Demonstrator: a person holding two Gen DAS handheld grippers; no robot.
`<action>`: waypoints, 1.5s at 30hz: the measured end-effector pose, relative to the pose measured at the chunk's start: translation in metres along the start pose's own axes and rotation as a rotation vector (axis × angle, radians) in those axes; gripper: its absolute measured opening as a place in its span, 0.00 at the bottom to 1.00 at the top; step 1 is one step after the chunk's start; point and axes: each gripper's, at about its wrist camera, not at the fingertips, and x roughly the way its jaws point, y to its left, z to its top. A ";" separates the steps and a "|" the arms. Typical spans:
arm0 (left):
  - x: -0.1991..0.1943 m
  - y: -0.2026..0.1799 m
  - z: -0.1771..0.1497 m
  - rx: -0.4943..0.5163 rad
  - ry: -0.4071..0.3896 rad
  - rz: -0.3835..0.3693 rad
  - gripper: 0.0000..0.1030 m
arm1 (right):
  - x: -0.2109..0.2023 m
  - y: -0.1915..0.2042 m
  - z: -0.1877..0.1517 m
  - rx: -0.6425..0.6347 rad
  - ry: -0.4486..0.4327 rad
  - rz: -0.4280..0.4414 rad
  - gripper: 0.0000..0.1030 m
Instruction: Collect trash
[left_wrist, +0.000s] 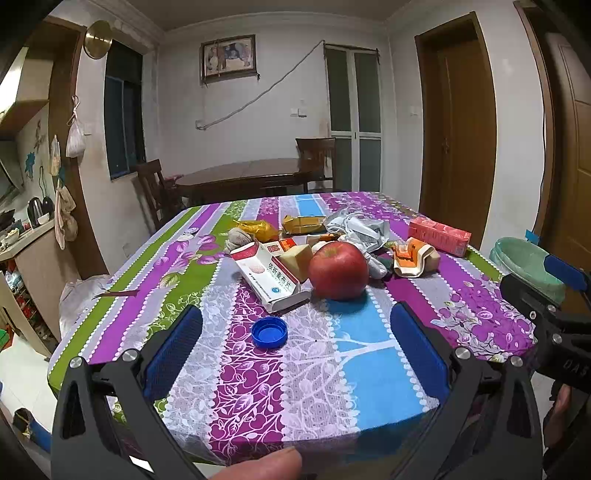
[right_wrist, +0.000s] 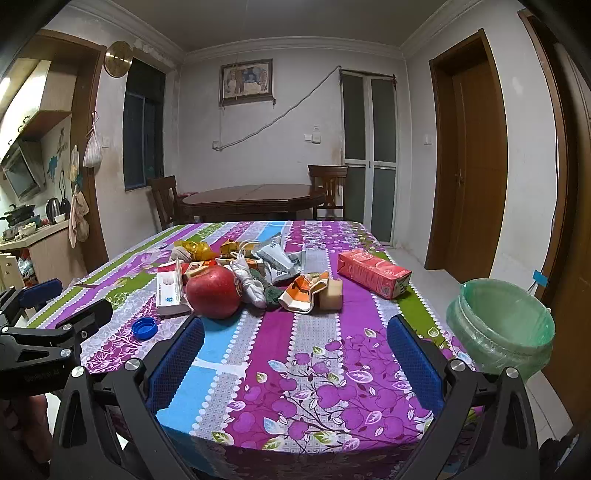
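Observation:
A pile of trash lies mid-table: a white and red medicine box (left_wrist: 266, 275) (right_wrist: 169, 287), a blue bottle cap (left_wrist: 269, 332) (right_wrist: 144, 328), a red carton (left_wrist: 439, 236) (right_wrist: 373, 272), an orange wrapper (left_wrist: 410, 256) (right_wrist: 303, 290), yellow wrappers (left_wrist: 301, 223) and crumpled grey plastic (left_wrist: 360, 229) (right_wrist: 279, 258). A red apple (left_wrist: 338, 271) (right_wrist: 213, 291) sits among them. My left gripper (left_wrist: 295, 339) is open and empty, just short of the cap and apple. My right gripper (right_wrist: 295, 350) is open and empty over the table's near right part.
A green-lined trash bin (right_wrist: 502, 325) (left_wrist: 528, 266) stands on the floor right of the table (right_wrist: 314, 369). A dark dining table with chairs (right_wrist: 255, 201) stands behind. A kitchen counter (right_wrist: 33, 236) is at the left, brown doors (right_wrist: 476, 147) at the right.

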 end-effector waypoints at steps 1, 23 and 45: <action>0.000 0.000 0.000 0.001 0.000 0.001 0.95 | 0.000 0.000 0.000 -0.001 0.000 0.000 0.96; 0.004 -0.003 -0.007 0.004 0.008 -0.003 0.95 | -0.005 0.004 0.002 -0.003 0.004 0.005 0.96; 0.006 -0.002 -0.009 0.006 0.012 -0.004 0.95 | -0.006 0.003 0.002 -0.008 0.004 -0.005 0.96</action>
